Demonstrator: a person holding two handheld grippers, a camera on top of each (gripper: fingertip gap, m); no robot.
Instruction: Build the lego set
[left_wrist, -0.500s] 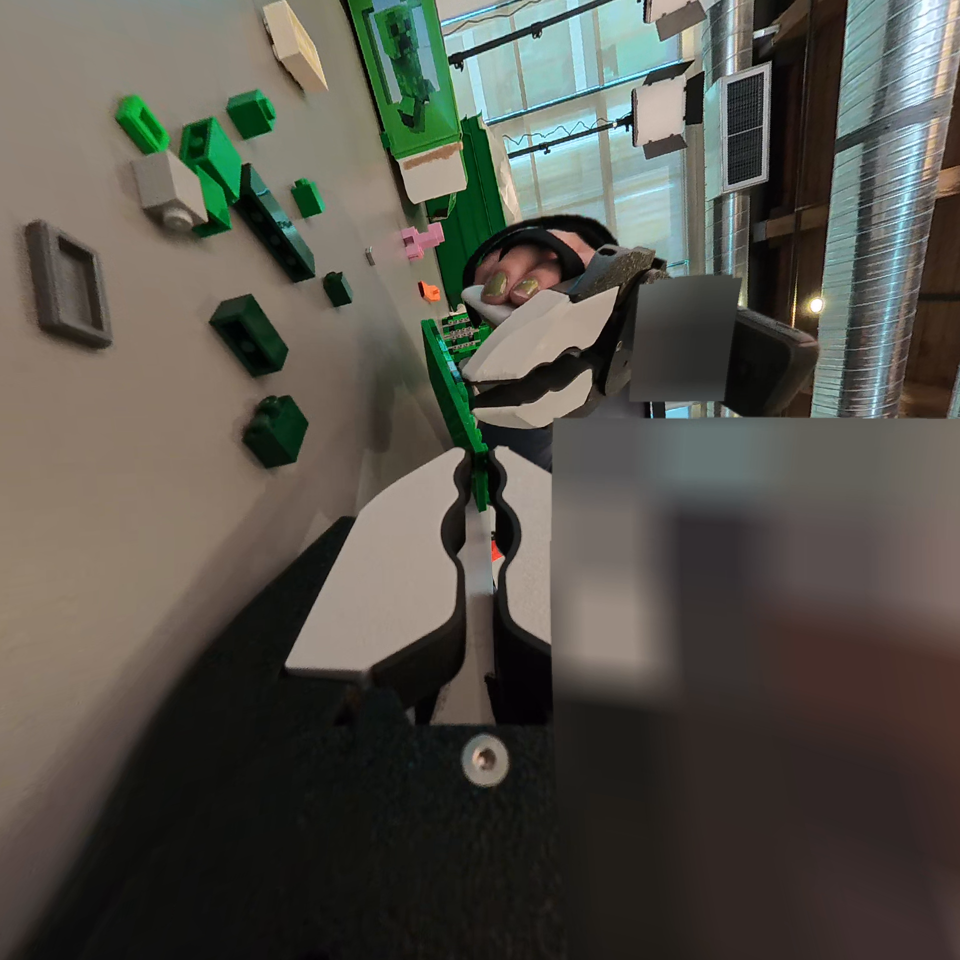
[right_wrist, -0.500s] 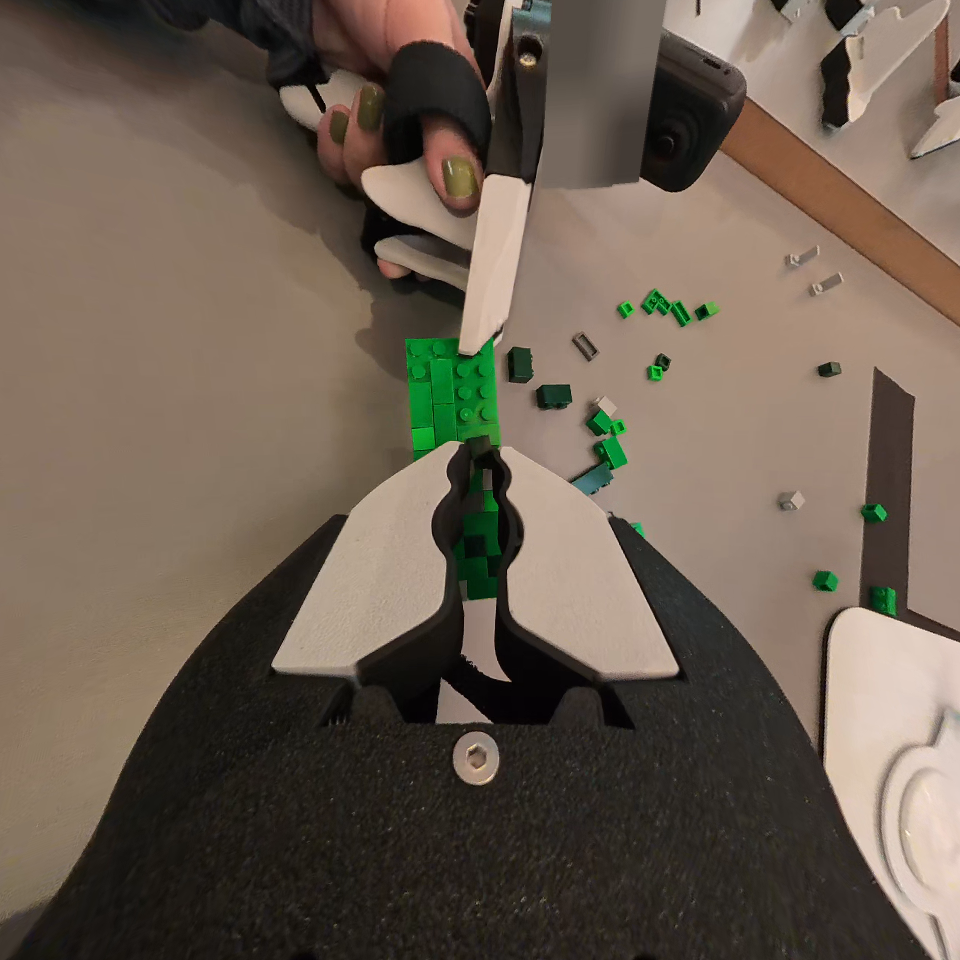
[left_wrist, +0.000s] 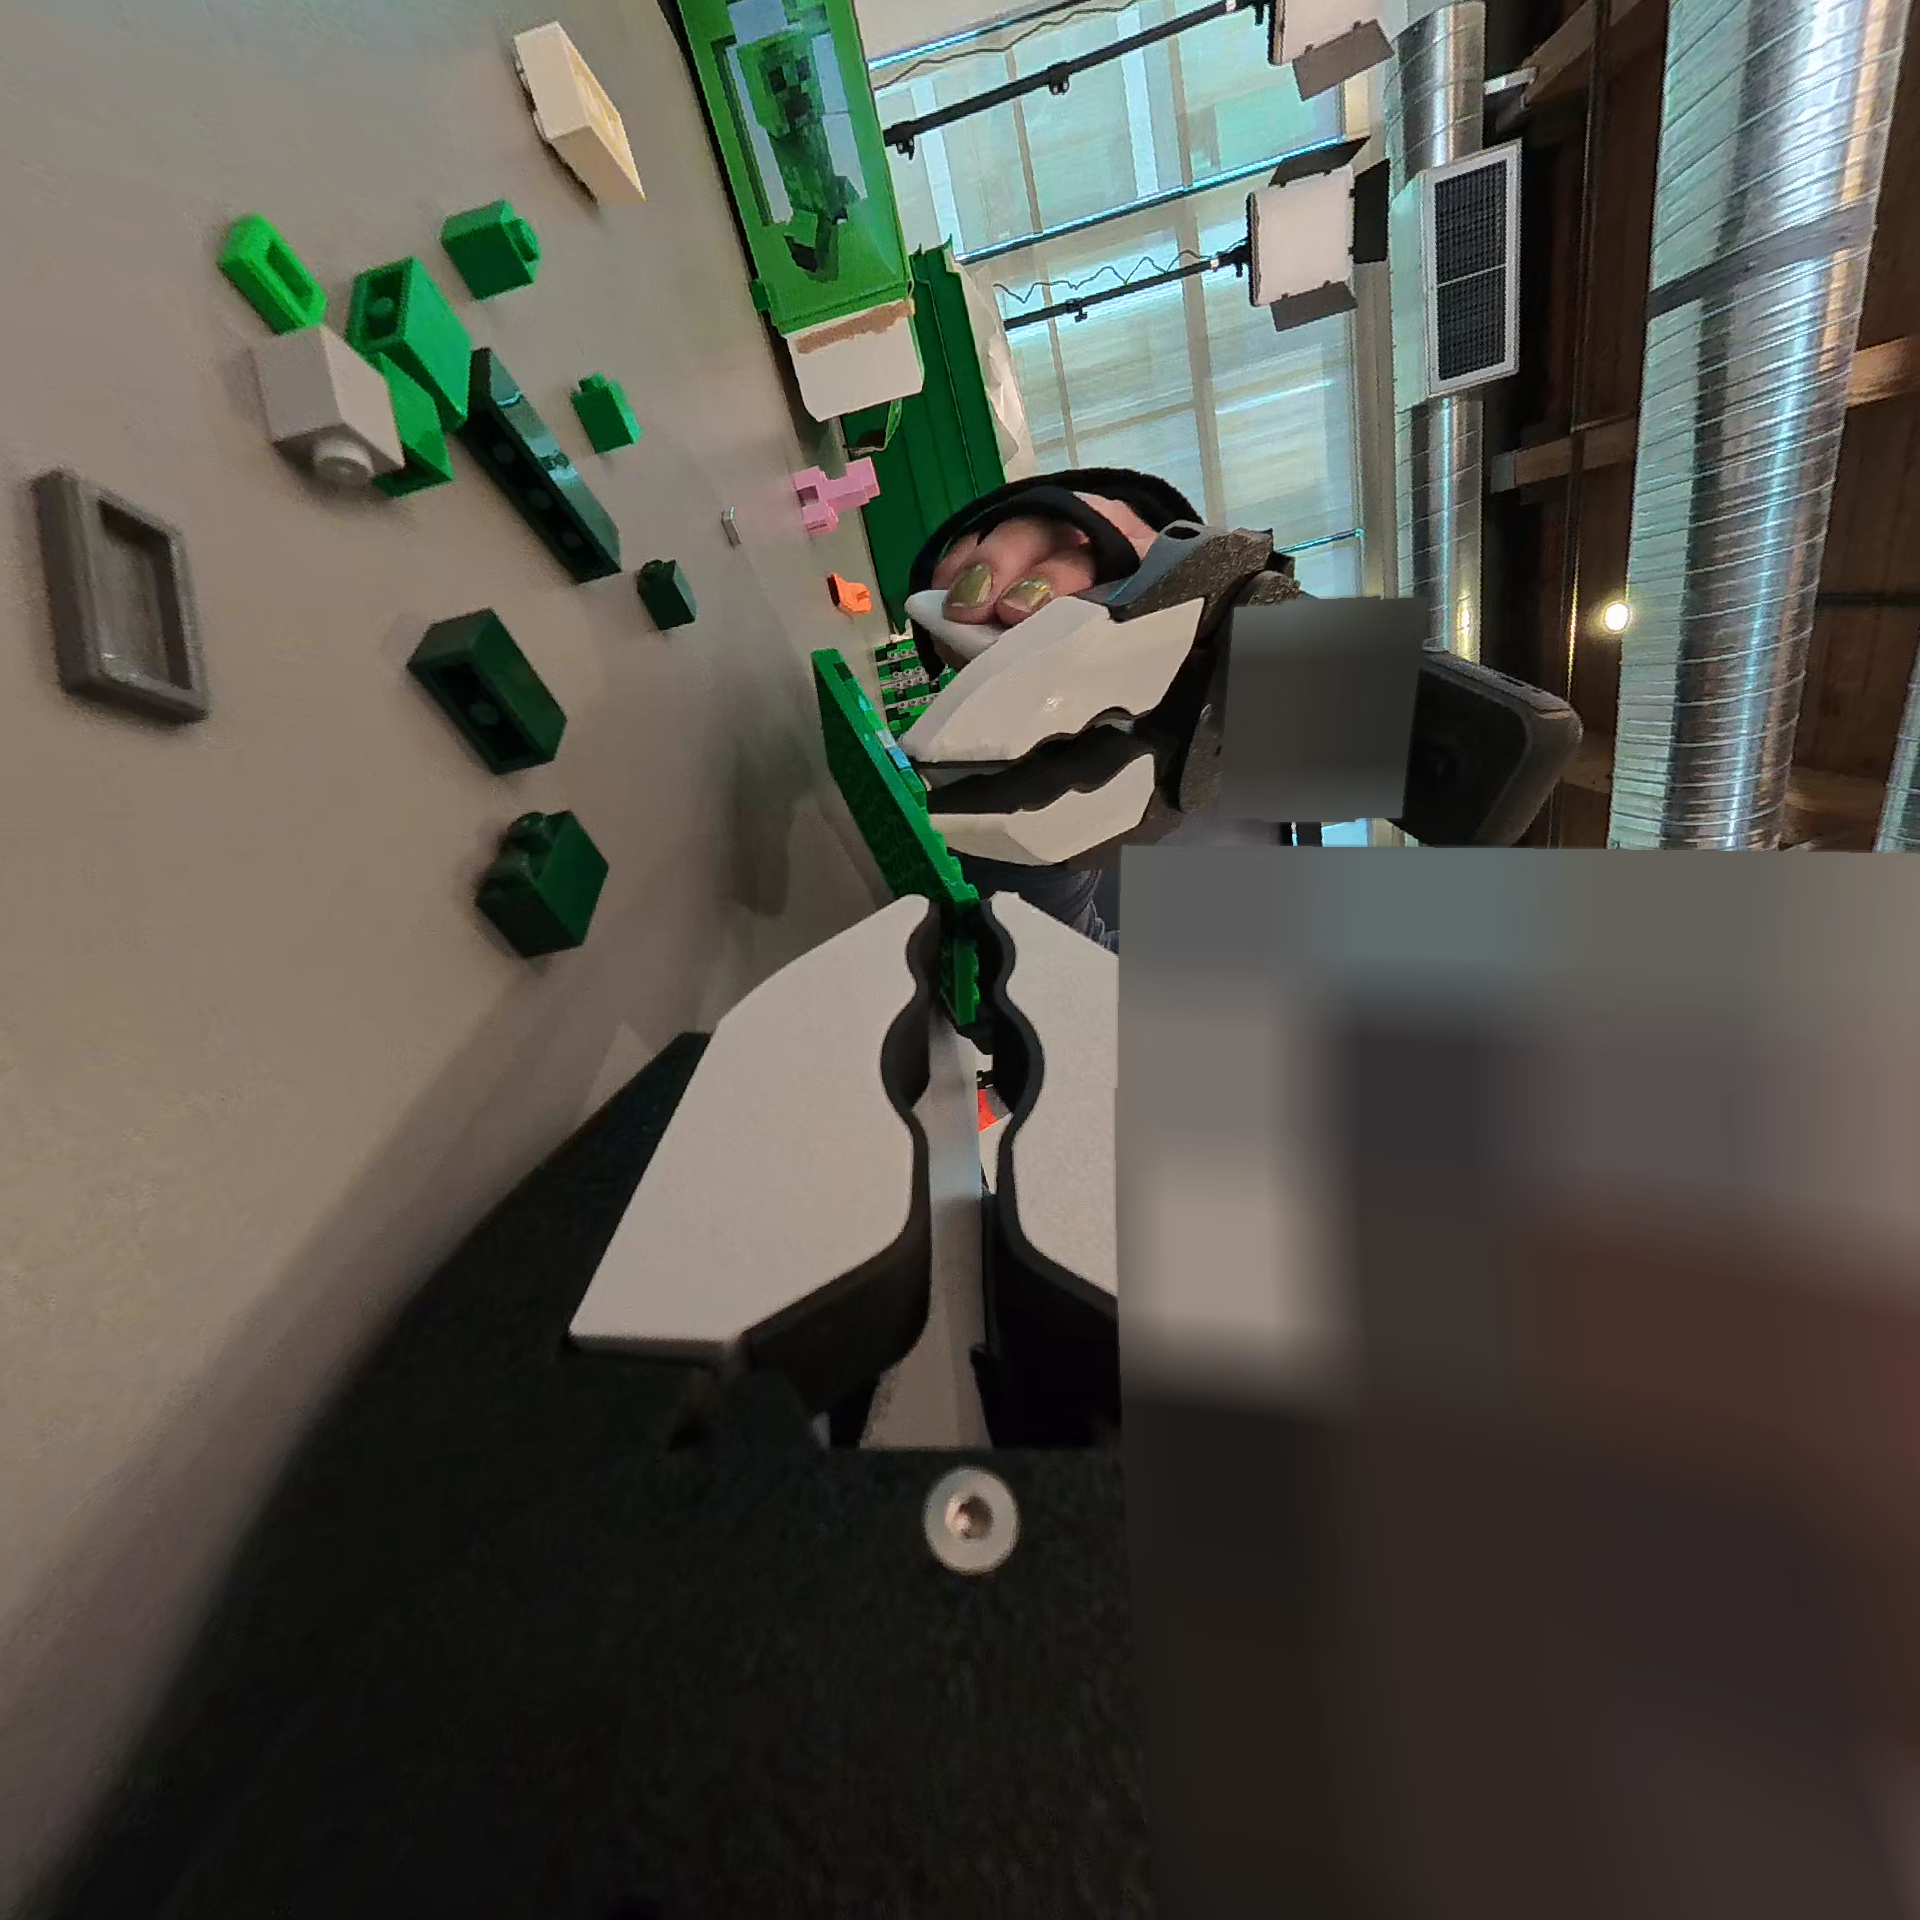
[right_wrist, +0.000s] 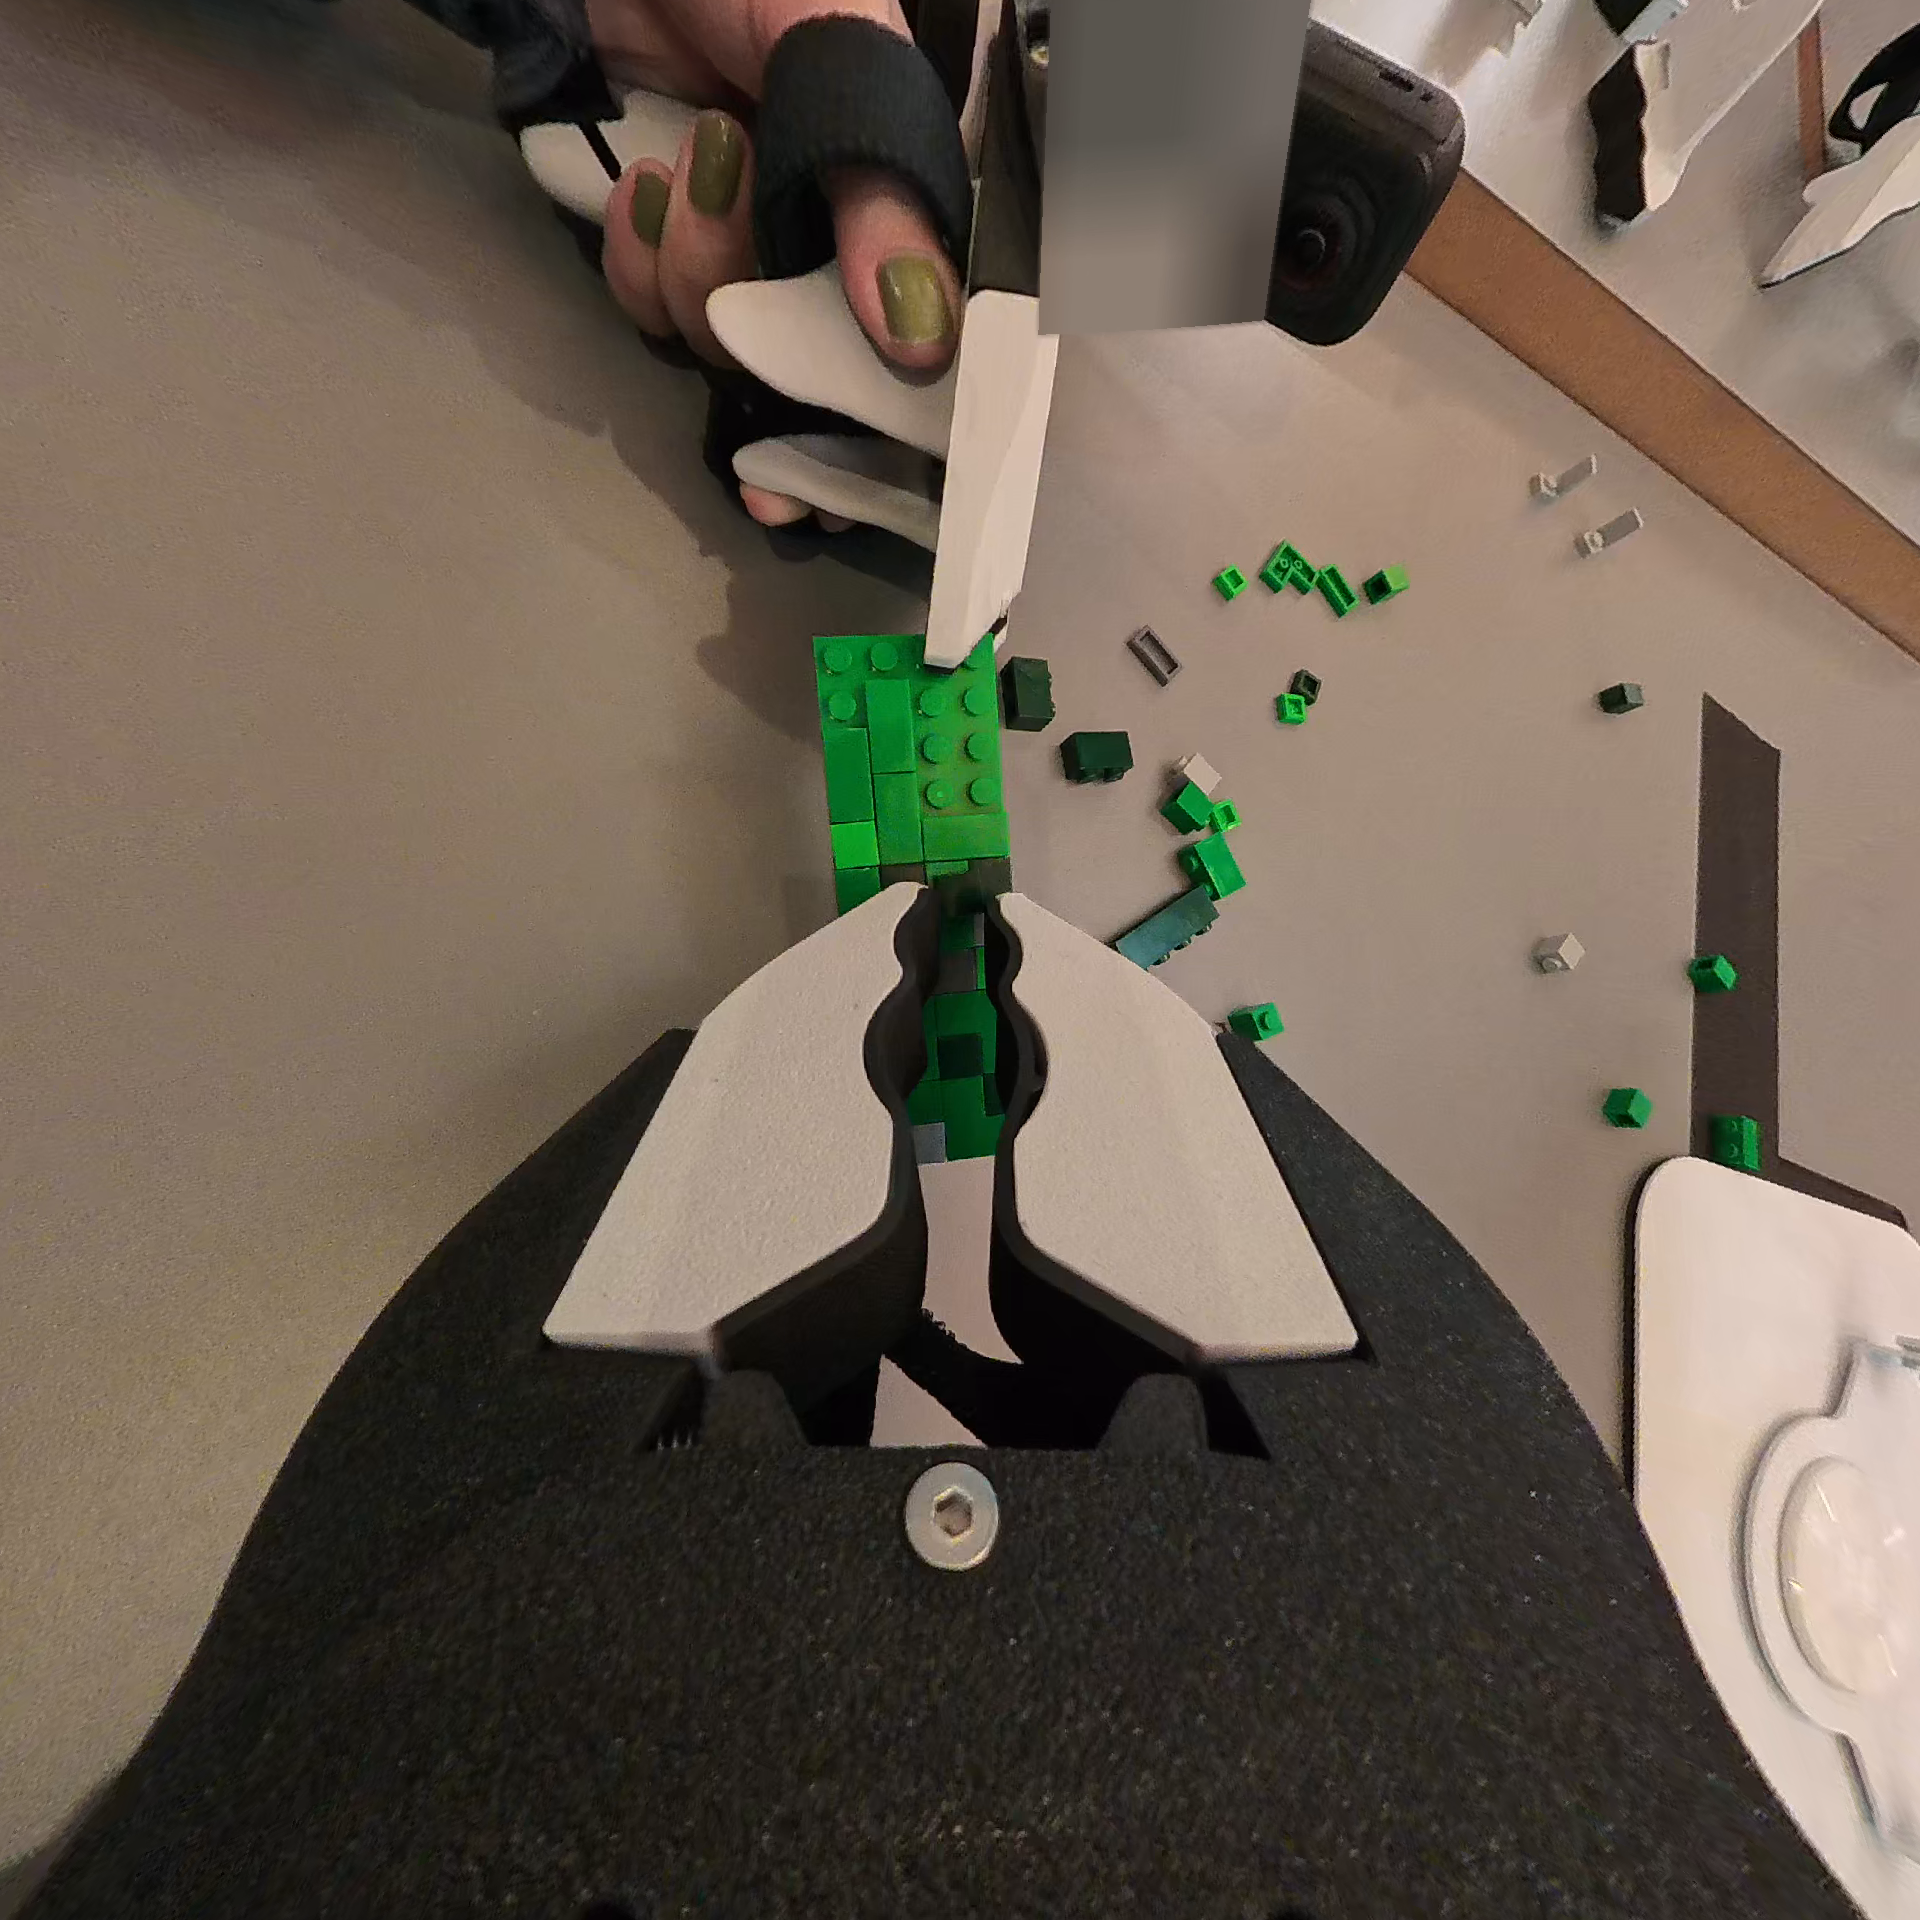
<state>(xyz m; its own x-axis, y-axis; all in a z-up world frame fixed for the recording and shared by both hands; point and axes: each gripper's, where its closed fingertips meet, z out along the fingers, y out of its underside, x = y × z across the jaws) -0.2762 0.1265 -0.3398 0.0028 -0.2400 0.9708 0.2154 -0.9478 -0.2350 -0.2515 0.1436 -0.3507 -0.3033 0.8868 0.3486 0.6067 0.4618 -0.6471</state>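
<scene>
Between our two grippers the green lego plate assembly (right_wrist: 914, 769) now stands tilted a little steeper than half a second ago. Left gripper (left_wrist: 956, 920) pinches its far edge; right gripper (right_wrist: 961, 904) looks closed on a small dark piece, hard to identify, apparently pressing it on.

Grey-beige matte tabletop (right_wrist: 312, 727) set in an industrial room.

In the right wrist view, a brown wooden strip (right_wrist: 1662, 416) edges the table's far side, a dark grey flat strip (right_wrist: 1735, 914) lies on its surface, and a white rounded-corner board bearing a clear domed piece (right_wrist: 1766, 1403) sits at the right edge. In the left wrist view, ribbed silver ventilation ducts (left_wrist: 1745, 416) stand by tall paned windows (left_wrist: 1143, 312), with a white square panel light (left_wrist: 1304, 244) and a louvred white vent panel (left_wrist: 1470, 275) near them.
</scene>
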